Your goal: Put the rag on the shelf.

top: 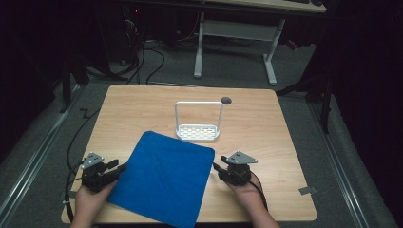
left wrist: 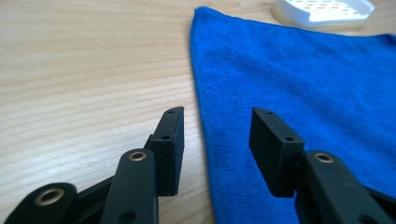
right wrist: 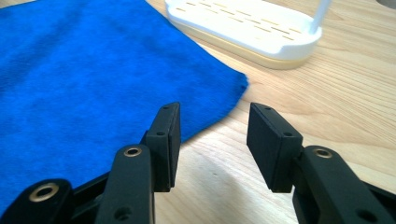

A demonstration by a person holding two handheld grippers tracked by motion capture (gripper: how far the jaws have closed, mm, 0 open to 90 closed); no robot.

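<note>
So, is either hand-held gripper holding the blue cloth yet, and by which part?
Nothing is held. Left hand-held gripper and right hand-held gripper are open at opposite edges of the blue cloth.

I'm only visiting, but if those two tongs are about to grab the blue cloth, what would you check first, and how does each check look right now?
1. Left tongs open: ok, jaws apart at the blue cloth's left edge.
2. Right tongs open: ok, jaws apart at the cloth's right corner.
3. Cloth lying flat on the table: ok.
4. Cloth clear of the white rack: cannot tell, its far corner lies very close.
5. Cloth fully on the table: not ok, its near corner reaches past the front edge.
</note>
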